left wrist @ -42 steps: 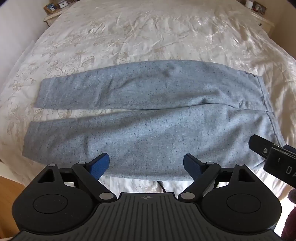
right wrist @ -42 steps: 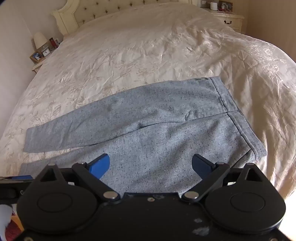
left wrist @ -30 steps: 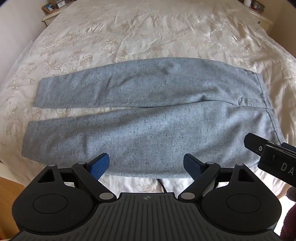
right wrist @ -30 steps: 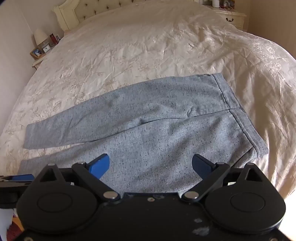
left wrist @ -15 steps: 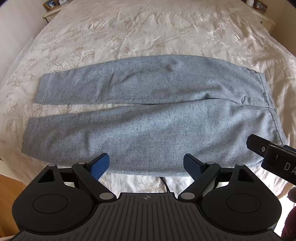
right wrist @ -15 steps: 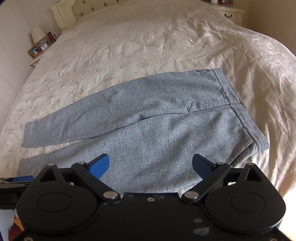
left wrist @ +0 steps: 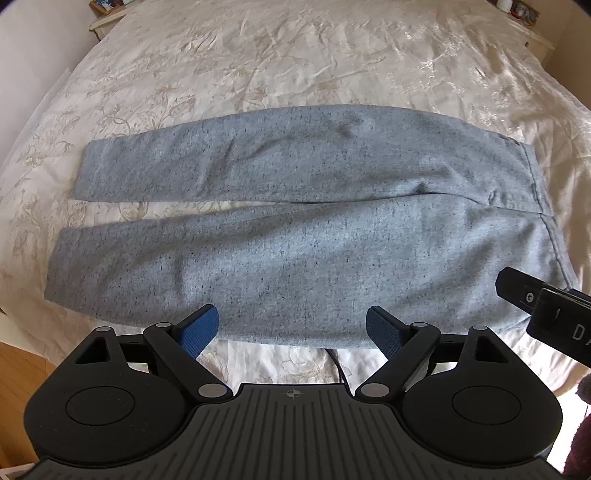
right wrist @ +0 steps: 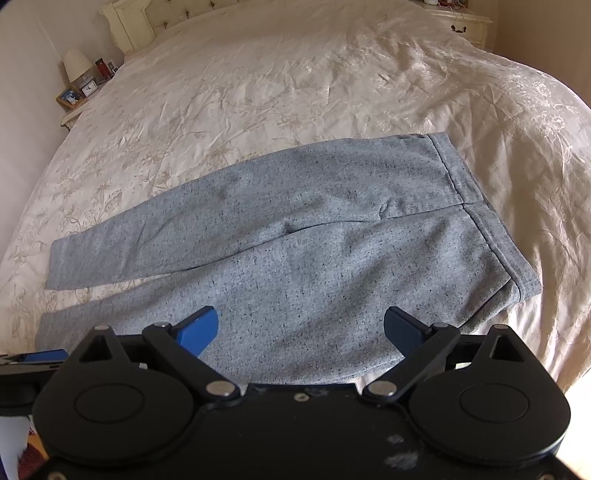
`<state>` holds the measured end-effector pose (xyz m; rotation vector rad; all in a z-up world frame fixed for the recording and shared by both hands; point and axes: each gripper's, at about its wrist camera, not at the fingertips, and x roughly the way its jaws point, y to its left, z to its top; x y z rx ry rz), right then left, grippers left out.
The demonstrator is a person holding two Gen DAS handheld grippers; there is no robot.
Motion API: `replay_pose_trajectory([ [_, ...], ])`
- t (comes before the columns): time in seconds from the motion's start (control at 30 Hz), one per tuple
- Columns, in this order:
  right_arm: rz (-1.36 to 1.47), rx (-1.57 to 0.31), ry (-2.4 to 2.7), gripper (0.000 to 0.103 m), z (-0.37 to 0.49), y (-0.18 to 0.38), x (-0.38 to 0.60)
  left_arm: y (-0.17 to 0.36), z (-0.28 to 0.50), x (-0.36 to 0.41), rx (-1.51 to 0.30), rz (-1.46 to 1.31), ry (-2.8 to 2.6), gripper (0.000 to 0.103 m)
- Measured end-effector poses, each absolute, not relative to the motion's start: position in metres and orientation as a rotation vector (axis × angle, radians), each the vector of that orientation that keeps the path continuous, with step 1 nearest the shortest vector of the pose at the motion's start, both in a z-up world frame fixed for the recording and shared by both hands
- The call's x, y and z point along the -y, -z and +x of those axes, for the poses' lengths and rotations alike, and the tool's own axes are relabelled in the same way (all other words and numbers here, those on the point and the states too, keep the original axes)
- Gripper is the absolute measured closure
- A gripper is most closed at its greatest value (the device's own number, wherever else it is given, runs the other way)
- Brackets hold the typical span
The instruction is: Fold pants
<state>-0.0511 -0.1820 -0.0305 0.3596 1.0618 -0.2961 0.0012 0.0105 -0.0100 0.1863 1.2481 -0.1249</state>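
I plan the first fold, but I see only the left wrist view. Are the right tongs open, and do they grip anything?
Observer: The right tongs are open and grip nothing; they hover over the pants.
Operator: The near waistband corner is hidden for me. Where is it?
Observer: It lies uncovered on the bed, with a small fold at its edge.
Operator: What is at the head end of the bed?
Observer: A headboard, with a lamp to its left.
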Motion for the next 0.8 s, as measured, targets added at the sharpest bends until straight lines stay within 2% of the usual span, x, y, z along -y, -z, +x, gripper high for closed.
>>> replay_pose_trajectory([
  [0.8,0.375,-1.052,0.292,0.001,-0.0526,0.0279,0.1813,0.0098,-0.0032,-0.0116,-1.241,0.202,0.120,0.016],
])
